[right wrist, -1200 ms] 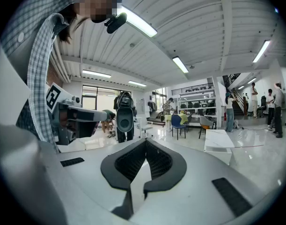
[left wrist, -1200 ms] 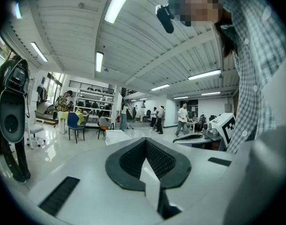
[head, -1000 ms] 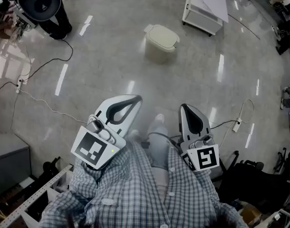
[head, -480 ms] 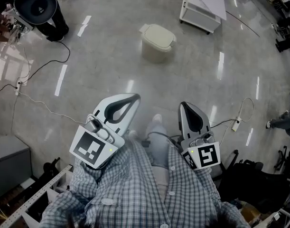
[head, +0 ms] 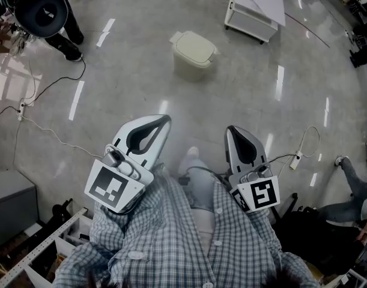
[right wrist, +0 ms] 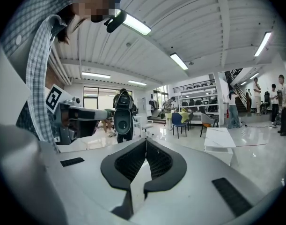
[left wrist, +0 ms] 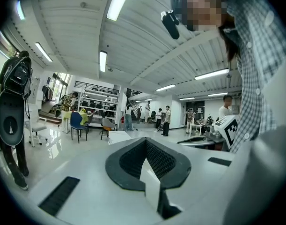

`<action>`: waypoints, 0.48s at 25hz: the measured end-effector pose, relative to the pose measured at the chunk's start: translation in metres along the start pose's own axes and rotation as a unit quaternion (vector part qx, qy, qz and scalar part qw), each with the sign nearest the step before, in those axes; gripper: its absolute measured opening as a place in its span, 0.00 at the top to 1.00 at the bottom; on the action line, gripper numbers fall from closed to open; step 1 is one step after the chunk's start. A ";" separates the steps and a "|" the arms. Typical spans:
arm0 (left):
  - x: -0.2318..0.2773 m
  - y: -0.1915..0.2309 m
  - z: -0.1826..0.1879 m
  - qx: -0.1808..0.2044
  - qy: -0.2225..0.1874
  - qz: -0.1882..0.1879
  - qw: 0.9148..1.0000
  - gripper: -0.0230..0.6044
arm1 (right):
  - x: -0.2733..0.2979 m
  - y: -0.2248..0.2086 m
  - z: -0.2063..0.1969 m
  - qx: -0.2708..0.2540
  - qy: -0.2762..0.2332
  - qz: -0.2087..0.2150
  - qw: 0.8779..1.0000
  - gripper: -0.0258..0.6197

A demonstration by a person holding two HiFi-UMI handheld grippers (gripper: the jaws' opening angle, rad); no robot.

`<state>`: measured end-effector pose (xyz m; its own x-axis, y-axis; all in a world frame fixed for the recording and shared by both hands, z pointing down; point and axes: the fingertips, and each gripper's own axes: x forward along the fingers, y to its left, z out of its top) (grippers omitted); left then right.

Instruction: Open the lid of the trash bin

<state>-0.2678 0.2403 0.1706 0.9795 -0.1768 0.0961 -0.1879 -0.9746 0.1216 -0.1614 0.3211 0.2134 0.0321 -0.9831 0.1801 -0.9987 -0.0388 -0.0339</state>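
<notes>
The trash bin is a small cream bin with its lid down, standing on the glossy floor well ahead of me in the head view. Both grippers are held close to my body, pointing toward the bin and far short of it. My left gripper is shut with nothing in it, and its jaws meet at the tip. My right gripper is also shut and empty, jaws touching. Neither gripper view shows the bin.
A white low table stands behind the bin to the right. A black machine is at the far left, with cables trailing over the floor. A power strip and a person's leg are at the right. A metal rack is at the near left.
The bin has drifted up and left in the head view. A person's leg has come in at the right edge. Both grippers stay shut and keep their places.
</notes>
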 end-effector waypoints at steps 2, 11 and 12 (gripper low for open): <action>0.006 -0.001 -0.002 -0.005 0.009 0.007 1.000 0.96 | 0.001 -0.009 0.002 0.000 0.003 0.005 1.000 0.93; 0.041 -0.010 0.001 0.004 0.003 0.030 1.000 0.96 | 0.008 -0.049 0.002 0.000 -0.006 0.027 1.000 0.93; 0.044 -0.011 0.000 0.006 0.003 0.030 1.000 0.96 | 0.008 -0.052 0.001 -0.002 -0.007 0.030 1.000 0.93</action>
<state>-0.2228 0.2431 0.1735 0.9659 -0.2350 0.1090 -0.2462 -0.9636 0.1044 -0.1094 0.3146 0.2153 -0.0271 -0.9861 0.1639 -0.9990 0.0206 -0.0409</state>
